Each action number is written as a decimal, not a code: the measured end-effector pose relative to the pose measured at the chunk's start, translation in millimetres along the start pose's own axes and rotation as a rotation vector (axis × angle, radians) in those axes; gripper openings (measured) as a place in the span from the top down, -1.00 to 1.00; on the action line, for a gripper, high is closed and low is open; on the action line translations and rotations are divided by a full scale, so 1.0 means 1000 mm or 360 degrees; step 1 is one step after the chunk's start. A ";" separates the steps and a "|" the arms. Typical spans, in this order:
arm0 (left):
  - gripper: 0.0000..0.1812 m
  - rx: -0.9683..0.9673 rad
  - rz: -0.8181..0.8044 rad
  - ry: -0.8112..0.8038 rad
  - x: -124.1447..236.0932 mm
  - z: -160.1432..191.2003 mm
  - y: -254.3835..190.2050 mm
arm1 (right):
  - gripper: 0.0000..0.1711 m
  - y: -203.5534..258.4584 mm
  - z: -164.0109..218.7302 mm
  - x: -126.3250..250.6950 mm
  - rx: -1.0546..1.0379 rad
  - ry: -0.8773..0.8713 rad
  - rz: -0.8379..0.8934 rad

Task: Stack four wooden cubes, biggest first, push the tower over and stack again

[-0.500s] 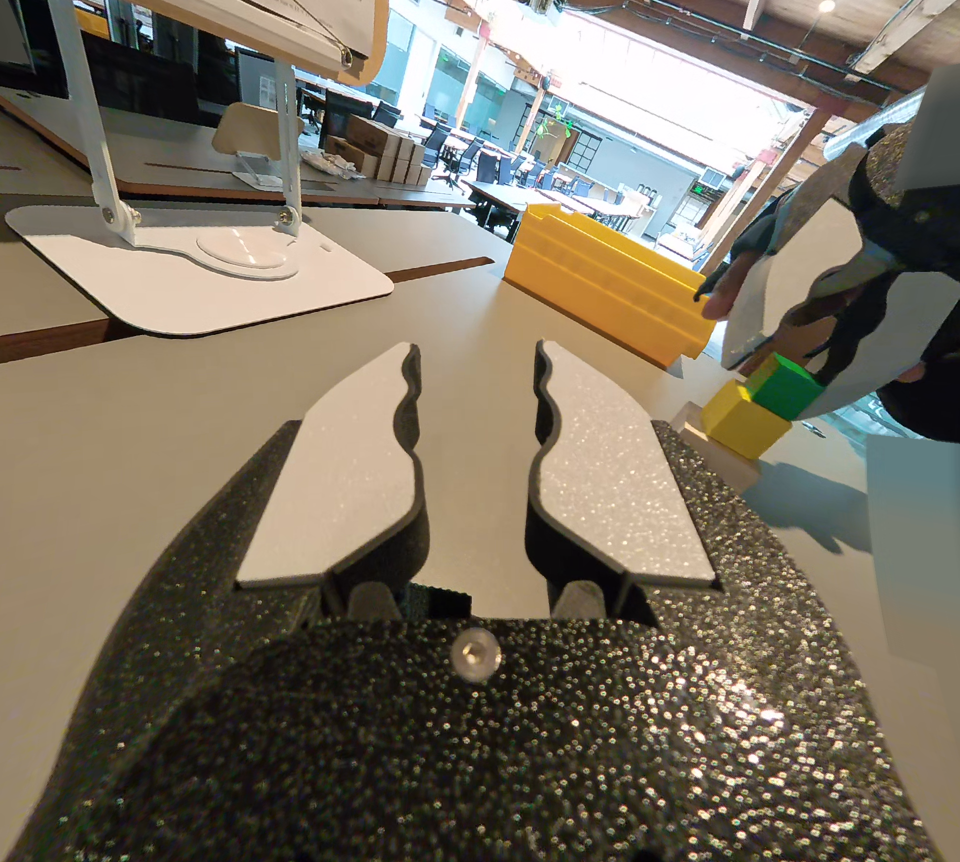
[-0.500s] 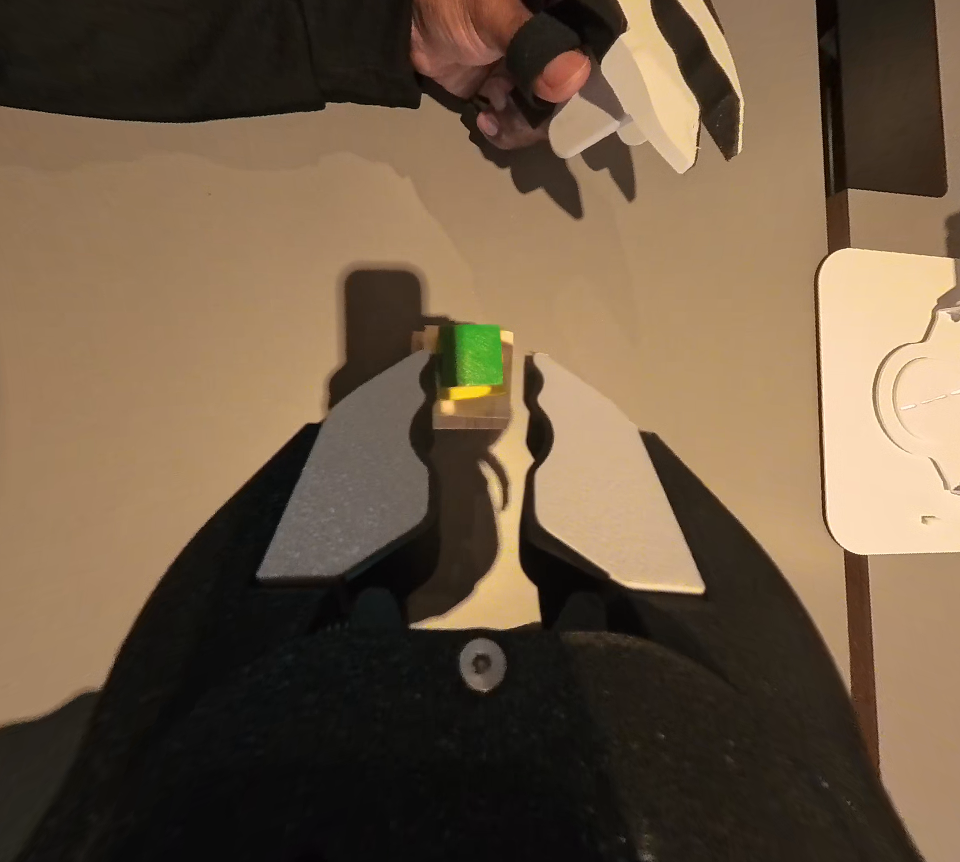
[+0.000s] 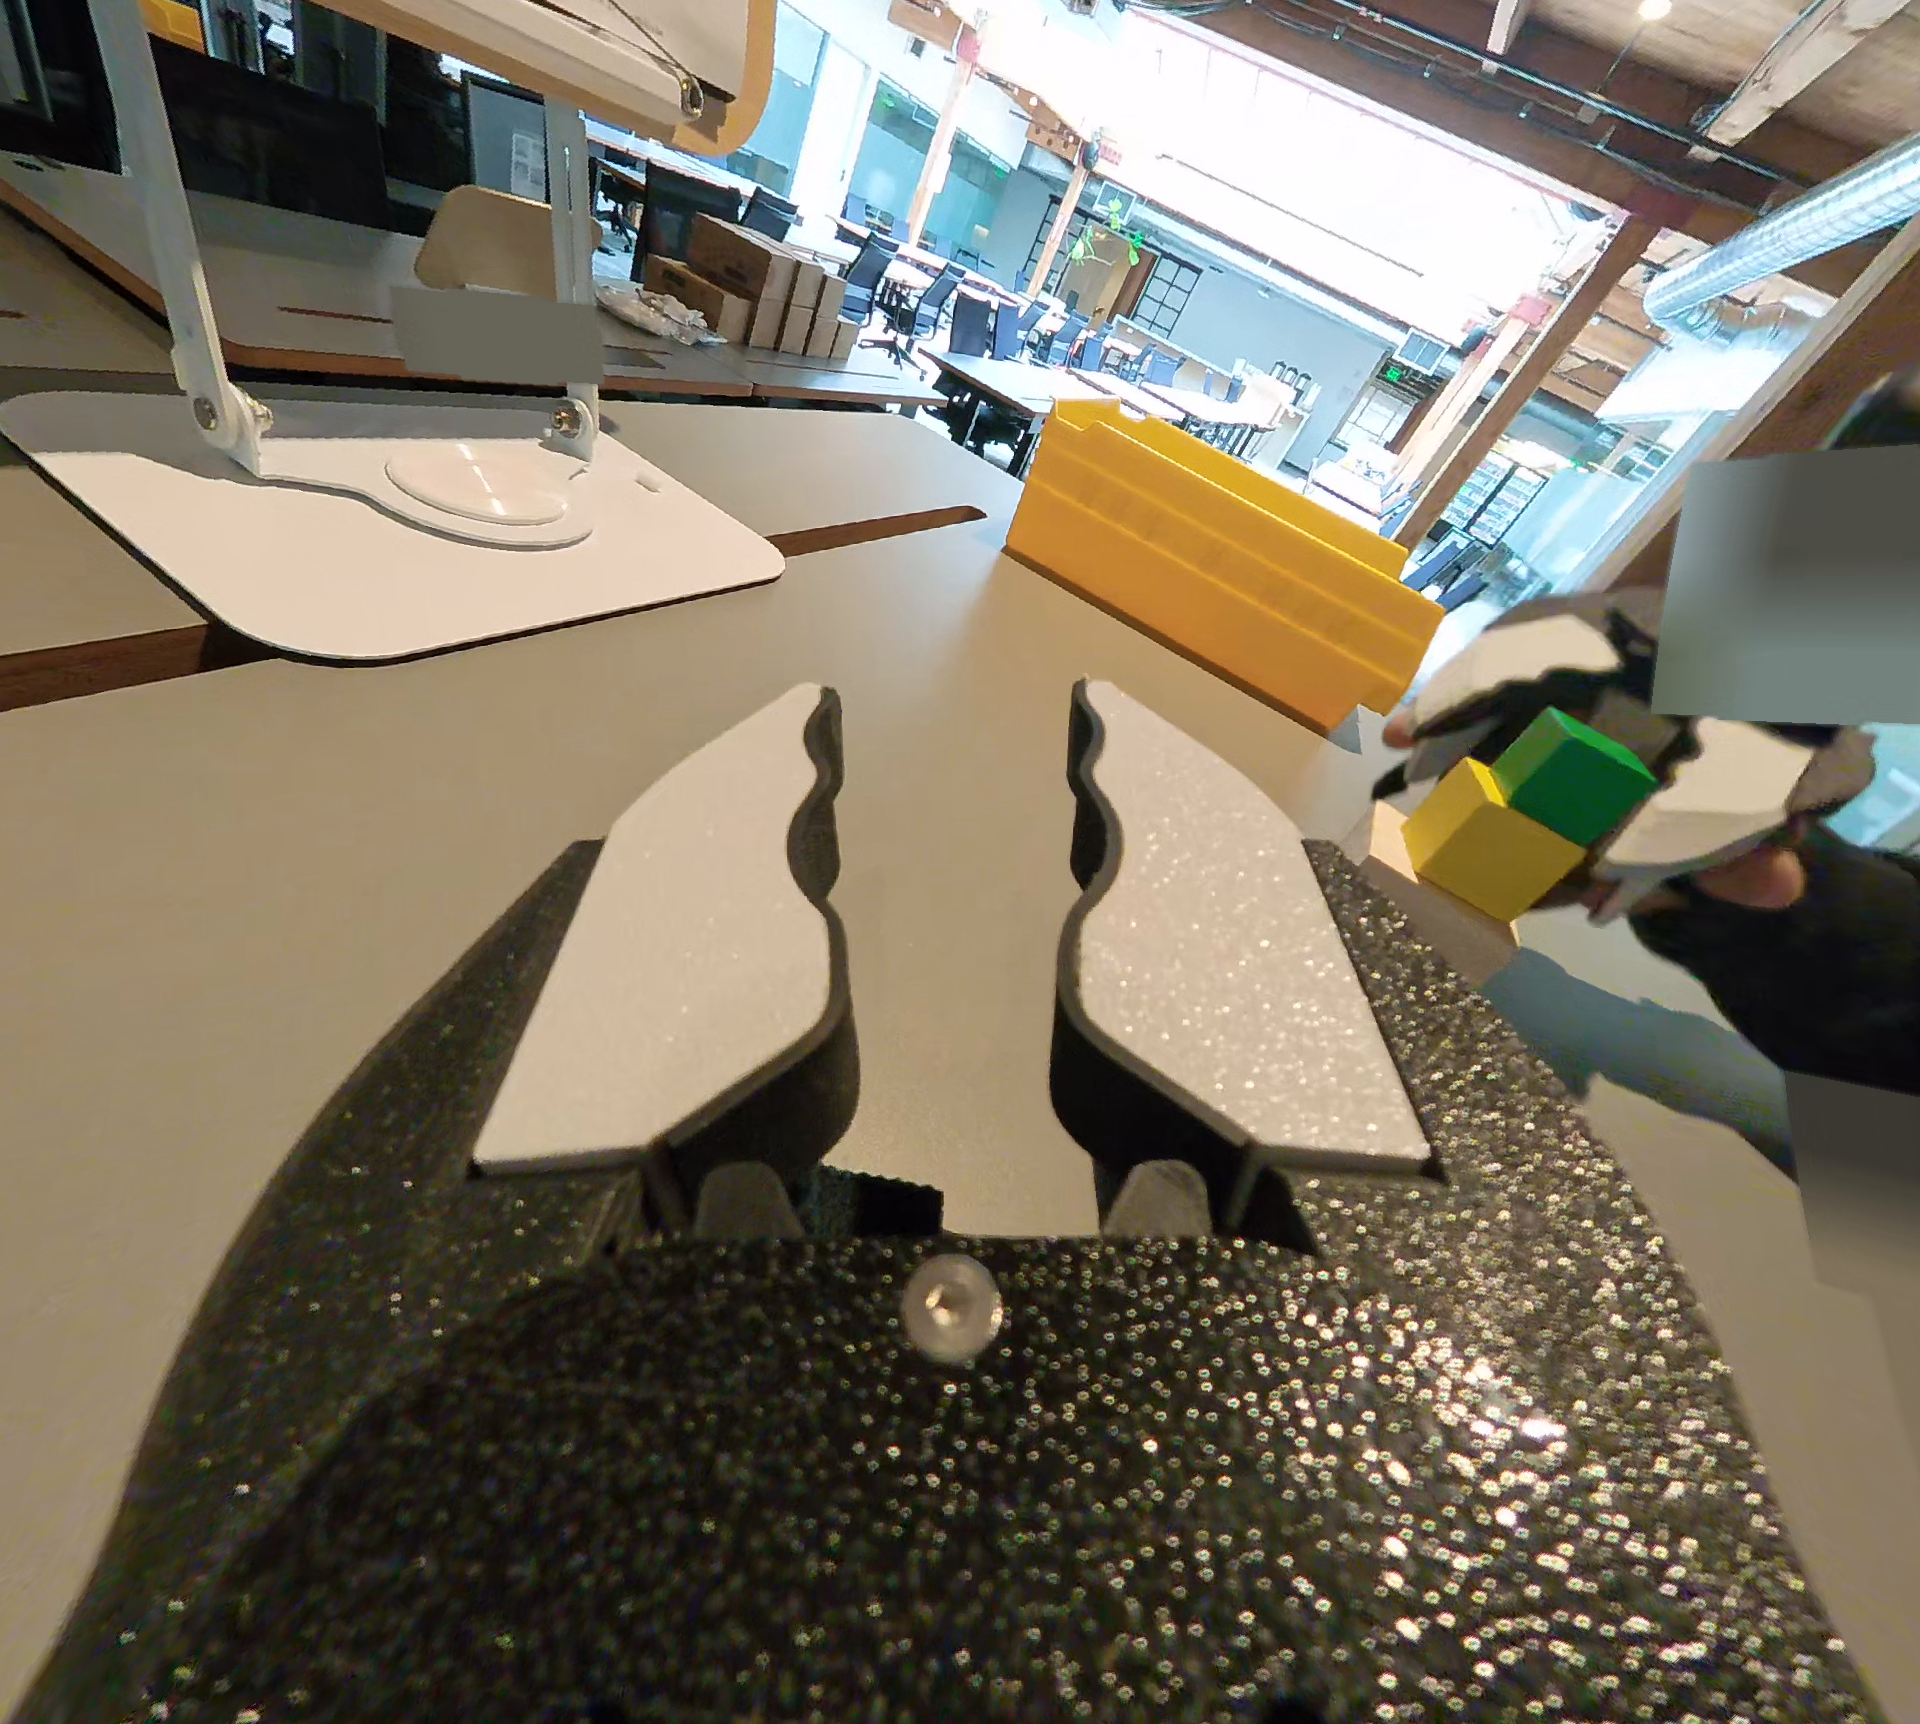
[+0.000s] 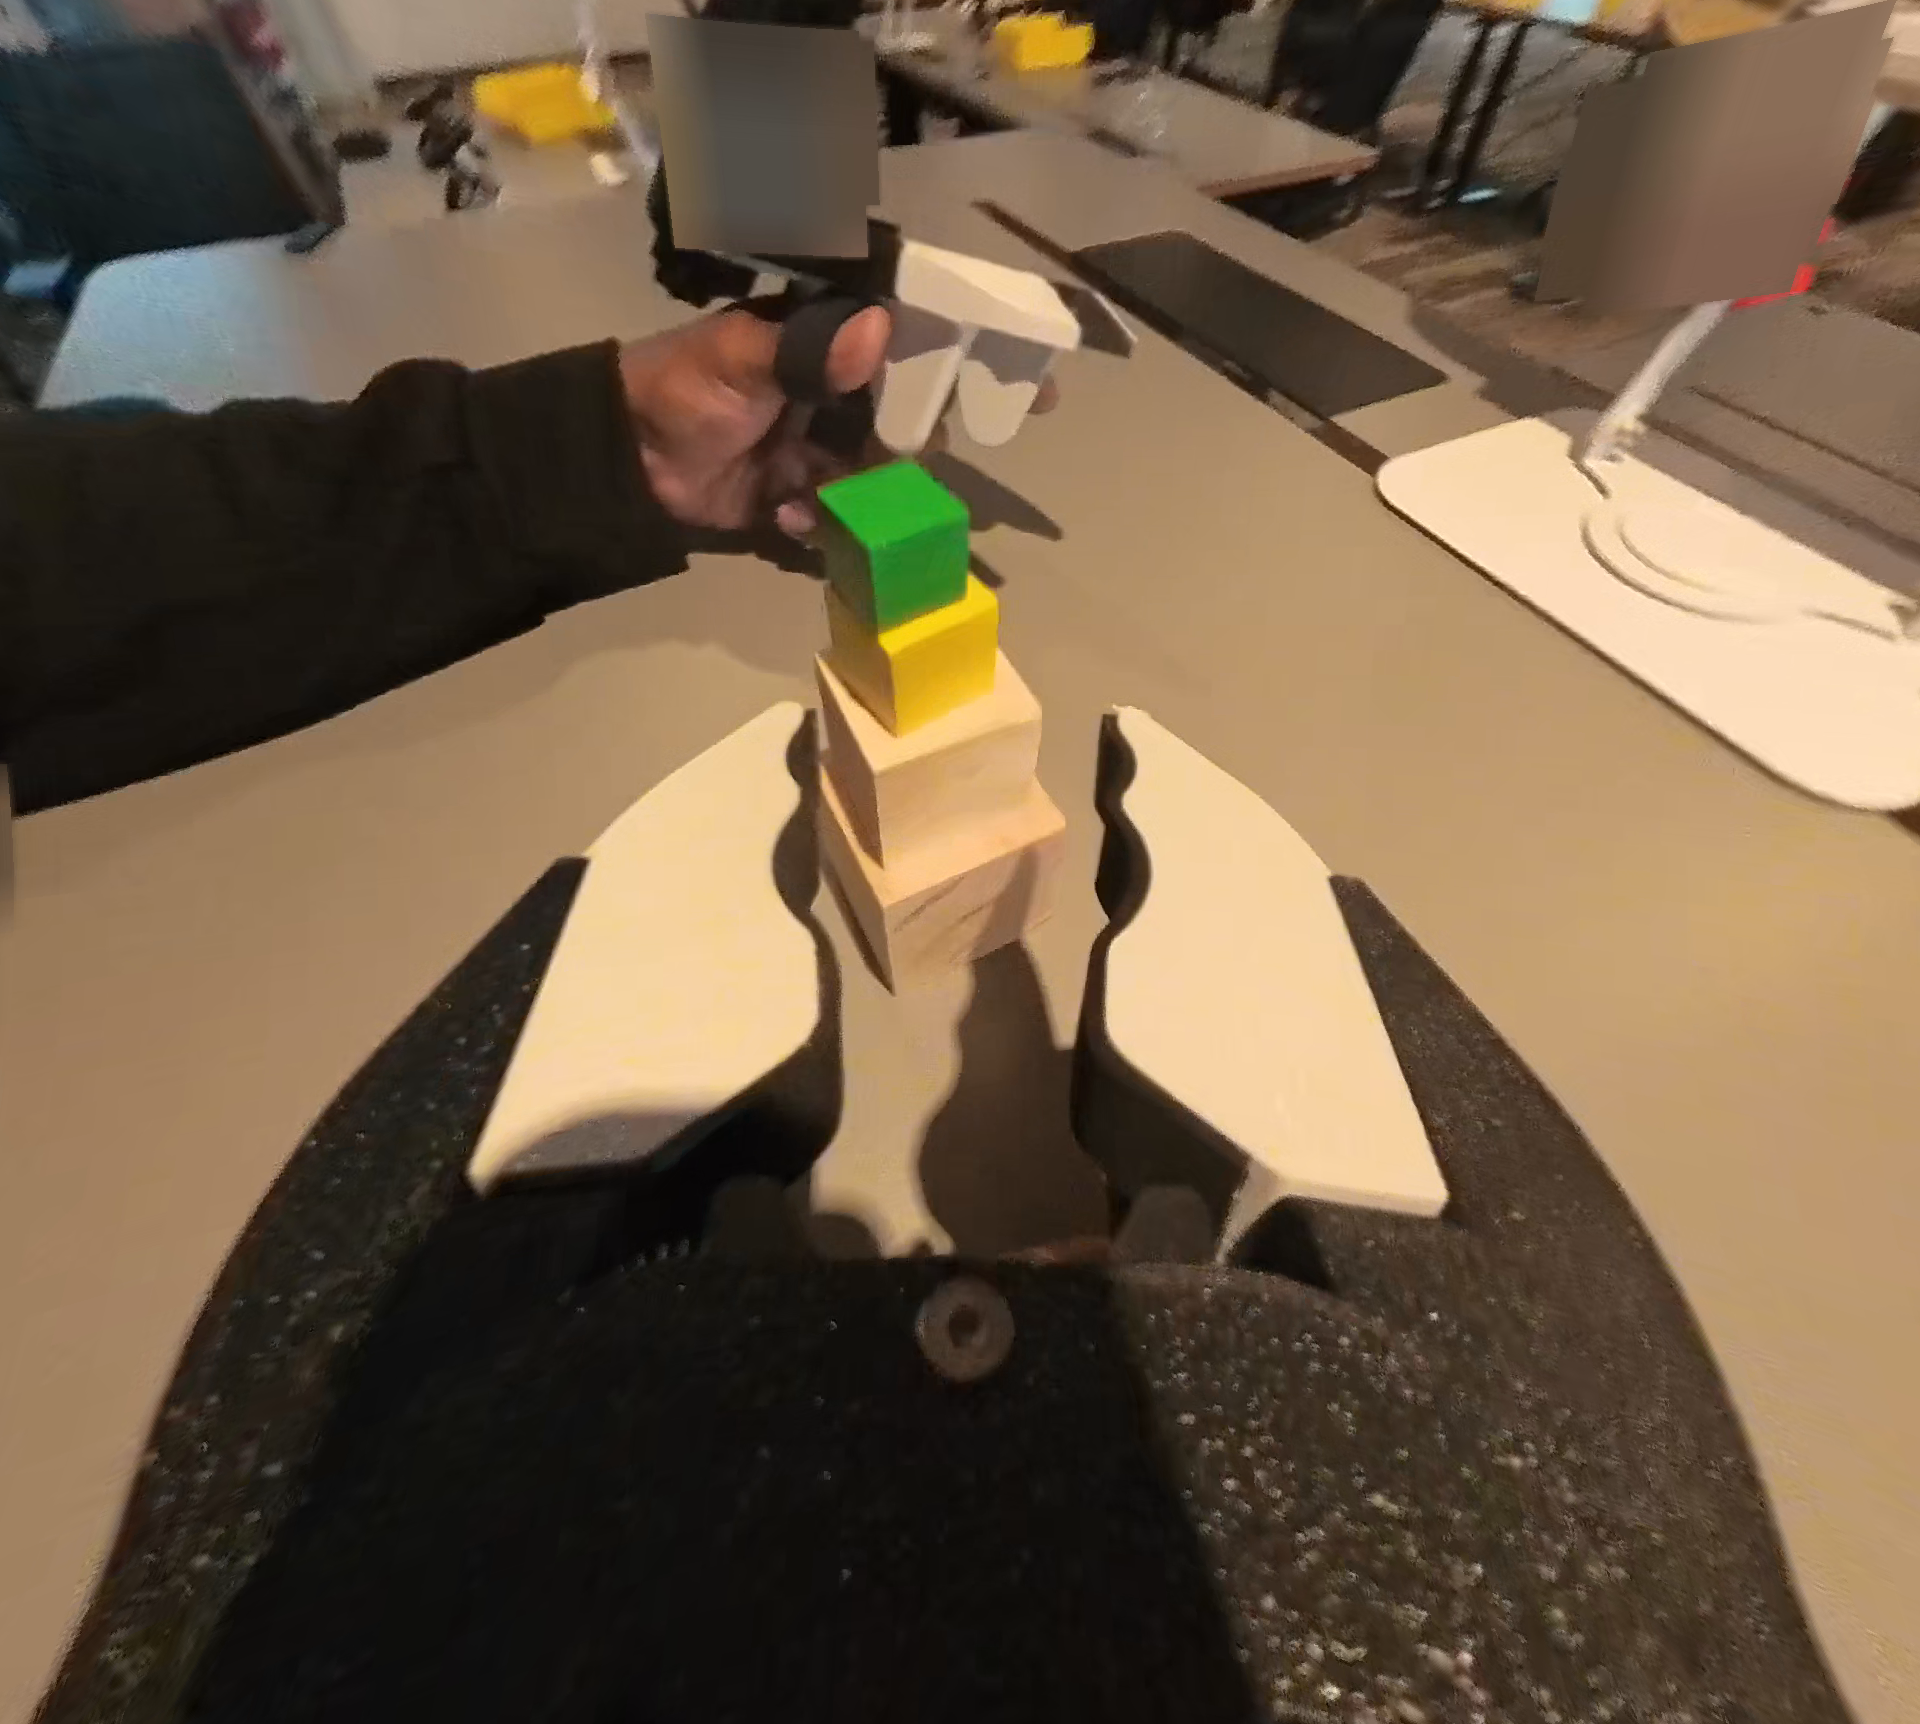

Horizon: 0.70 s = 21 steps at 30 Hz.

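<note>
A tower of four cubes stands on the grey table. From the bottom it is a big plain wooden cube (image 4: 956, 895), a smaller plain cube (image 4: 935, 760), a yellow cube (image 4: 925, 656) and a green cube (image 4: 899, 547). My right gripper (image 4: 956, 729) is open and low, with one finger on each side of the two plain cubes; I see no grip. My left gripper (image 3: 951, 708) is open and empty over bare table, left of the tower. The green cube (image 3: 1569, 775) and yellow cube (image 3: 1486, 833) also show in the left wrist view, between the right gripper's fingers (image 3: 1704, 801).
A white stand base (image 3: 395, 552) with a tilted board stands at the back left of the table; it also shows in the right wrist view (image 4: 1662, 614). A yellow bin (image 3: 1216, 583) sits behind the tower. A hand and dark sleeve (image 4: 312, 552) hold the left gripper. There is about 15 cm between the tips of the two grippers.
My right gripper has swung from looking straight down on the tower to looking level at it, and has dropped to the lower cubes. The left gripper has barely moved.
</note>
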State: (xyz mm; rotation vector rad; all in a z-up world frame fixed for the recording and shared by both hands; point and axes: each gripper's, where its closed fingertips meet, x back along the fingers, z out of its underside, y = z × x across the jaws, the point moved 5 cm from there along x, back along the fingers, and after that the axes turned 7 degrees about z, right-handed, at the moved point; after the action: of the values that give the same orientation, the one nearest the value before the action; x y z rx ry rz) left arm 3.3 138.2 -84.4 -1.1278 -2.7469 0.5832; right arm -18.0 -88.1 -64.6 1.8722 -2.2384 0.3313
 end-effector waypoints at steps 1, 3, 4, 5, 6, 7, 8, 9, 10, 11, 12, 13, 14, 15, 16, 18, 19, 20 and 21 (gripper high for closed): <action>0.55 -0.0002 -0.0001 0.0000 0.000 0.000 0.000 | 0.41 0.002 0.009 0.000 -0.0038 -0.0035 0.0055; 0.55 -0.0012 -0.0002 -0.0006 0.000 0.000 -0.001 | 0.47 0.007 0.023 -0.001 -0.0066 -0.0081 0.0170; 0.55 -0.0019 -0.0004 -0.0011 0.001 -0.001 -0.001 | 0.54 0.009 0.028 0.000 -0.0059 -0.0103 0.0239; 0.55 -0.0025 -0.0005 -0.0016 0.001 -0.001 -0.002 | 0.59 0.011 0.030 0.001 -0.0050 -0.0130 0.0287; 0.55 -0.0028 -0.0007 -0.0020 0.001 -0.001 -0.002 | 0.63 0.013 0.030 0.002 -0.0043 -0.0156 0.0304; 0.56 -0.0030 -0.0007 -0.0023 0.002 -0.001 -0.002 | 0.69 0.014 0.027 0.004 -0.0038 -0.0184 0.0314; 0.56 -0.0030 -0.0008 -0.0024 0.002 -0.001 -0.002 | 0.75 0.015 0.025 0.005 -0.0033 -0.0205 0.0315; 0.56 -0.0031 -0.0008 -0.0024 0.002 -0.001 -0.002 | 0.77 0.015 0.023 0.004 -0.0035 -0.0204 0.0303; 0.56 -0.0032 -0.0008 -0.0024 0.002 -0.001 -0.002 | 0.76 0.015 0.023 0.003 -0.0045 -0.0179 0.0275; 0.56 -0.0035 -0.0009 -0.0026 0.002 -0.001 -0.002 | 0.76 0.016 0.024 0.001 -0.0058 -0.0144 0.0230; 0.56 -0.0039 -0.0009 -0.0029 0.002 -0.001 -0.003 | 0.73 0.018 0.025 -0.002 -0.0067 -0.0114 0.0189; 0.56 -0.0042 -0.0009 -0.0031 0.002 -0.001 -0.003 | 0.71 0.019 0.027 -0.004 -0.0069 -0.0096 0.0173; 0.56 -0.0044 -0.0009 -0.0032 0.002 -0.001 -0.003 | 0.69 0.020 0.028 -0.005 -0.0064 -0.0089 0.0167; 0.56 -0.0045 -0.0009 -0.0033 0.002 -0.001 -0.003 | 0.68 0.021 0.028 -0.006 -0.0056 -0.0080 0.0166; 0.56 -0.0045 -0.0008 -0.0034 0.002 -0.001 -0.003 | 0.67 0.021 0.028 -0.007 -0.0043 -0.0071 0.0171; 0.56 -0.0043 -0.0007 -0.0038 0.003 -0.002 -0.003 | 0.67 0.019 0.028 -0.007 -0.0005 -0.0051 0.0176; 0.56 -0.0042 -0.0007 -0.0039 0.003 -0.002 -0.003 | 0.67 0.018 0.029 -0.007 0.0009 -0.0037 0.0161; 0.56 -0.0041 -0.0007 -0.0039 0.003 -0.002 -0.003 | 0.67 0.018 0.029 -0.007 0.0011 -0.0020 0.0125; 0.56 -0.0037 -0.0006 -0.0038 0.003 -0.002 -0.003 | 0.67 0.019 0.030 -0.008 0.0006 -0.0006 0.0077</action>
State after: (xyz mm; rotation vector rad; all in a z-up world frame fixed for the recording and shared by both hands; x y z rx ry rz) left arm 0.1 138.9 -81.8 -1.1277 -2.7823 0.5689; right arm -35.6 -86.7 -96.1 1.8245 -2.2904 0.3401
